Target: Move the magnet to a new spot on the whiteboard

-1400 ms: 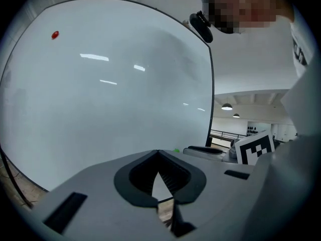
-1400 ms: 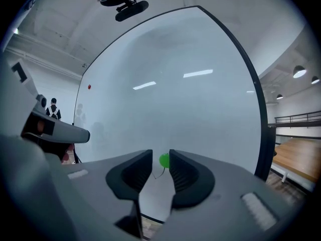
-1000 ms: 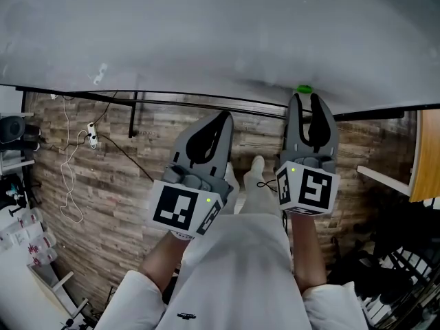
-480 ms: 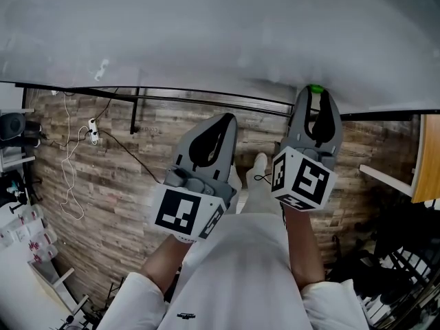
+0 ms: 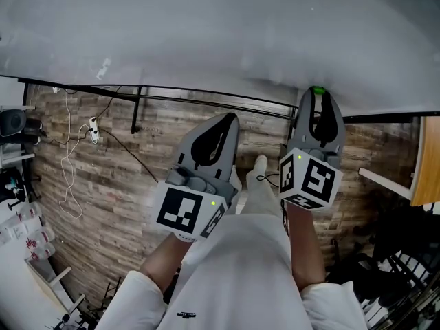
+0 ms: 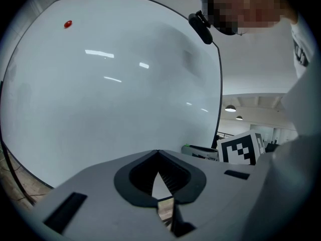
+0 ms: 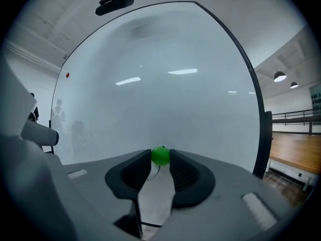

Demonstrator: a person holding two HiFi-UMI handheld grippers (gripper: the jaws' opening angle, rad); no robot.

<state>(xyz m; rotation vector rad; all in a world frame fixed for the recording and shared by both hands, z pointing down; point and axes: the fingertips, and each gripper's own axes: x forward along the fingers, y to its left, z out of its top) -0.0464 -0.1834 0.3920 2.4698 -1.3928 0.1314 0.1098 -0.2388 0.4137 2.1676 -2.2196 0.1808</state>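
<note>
A small green magnet sticks to the whiteboard near its lower edge. My right gripper is closing on it, and both jaw tips touch its sides. From the head view, the green magnet shows right at the tips of the right gripper. My left gripper hangs lower and to the left, away from the whiteboard, with its jaws together and nothing in them. In the left gripper view the left gripper points at the whiteboard.
A small red magnet sits high on the board, far to the left. The board's black frame runs above a wood-plank floor. Cables and clutter lie at the left, a wooden tabletop at the right.
The right gripper has moved up against the board, so the green magnet now sits between its jaw tips. The left gripper has stayed where it was.
</note>
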